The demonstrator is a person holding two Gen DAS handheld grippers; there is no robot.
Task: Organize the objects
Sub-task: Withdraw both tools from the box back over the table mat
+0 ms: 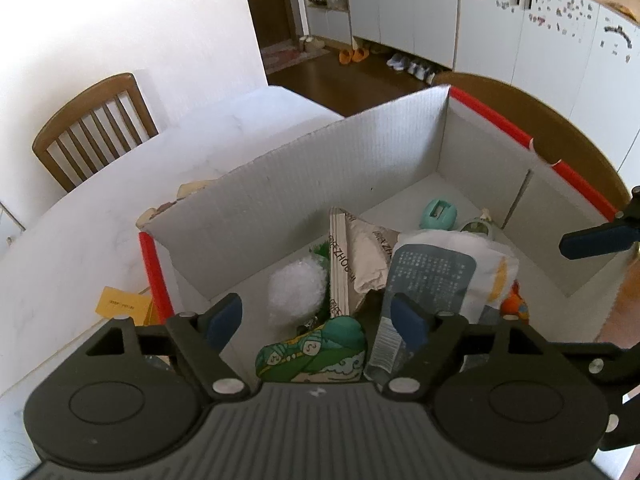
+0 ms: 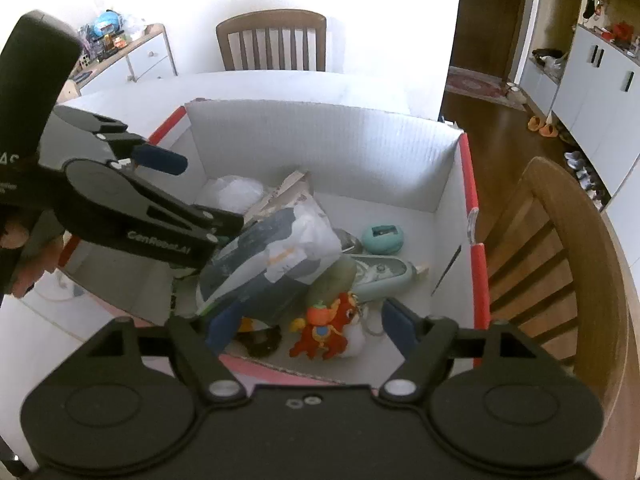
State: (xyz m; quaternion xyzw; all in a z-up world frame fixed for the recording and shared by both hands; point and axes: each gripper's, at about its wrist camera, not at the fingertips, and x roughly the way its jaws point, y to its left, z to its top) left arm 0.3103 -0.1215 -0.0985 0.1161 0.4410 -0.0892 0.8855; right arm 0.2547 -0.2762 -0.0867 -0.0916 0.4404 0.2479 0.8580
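I see the white cardboard box (image 2: 320,148) with red-edged rims sitting on the white table (image 1: 100,200), and the objects I am sorting lie piled inside it. Near the box's middle a blue-and-white packet (image 2: 276,256) leans over the heap; behind it, toward the box's far wall, sit a clear plastic bag (image 2: 232,192) and a printed paper pouch (image 1: 360,256). Toward the box's right wall lie a mint-green round case (image 2: 383,239) and a pale green bottle-shaped item (image 2: 380,274). Against the box's near wall rests a red-and-orange plush charm (image 2: 324,324).

My left gripper (image 1: 316,320) hangs over the box's left side, pointed down into it, fingers spread apart and holding nothing; a green cartoon-printed pouch (image 1: 316,356) lies just below them. My right gripper (image 2: 310,326) hovers above the box's near wall, tilted down at the charm, fingers likewise spread and empty.

A wooden chair (image 2: 272,40) stands beyond the box's far side, at the table's edge.
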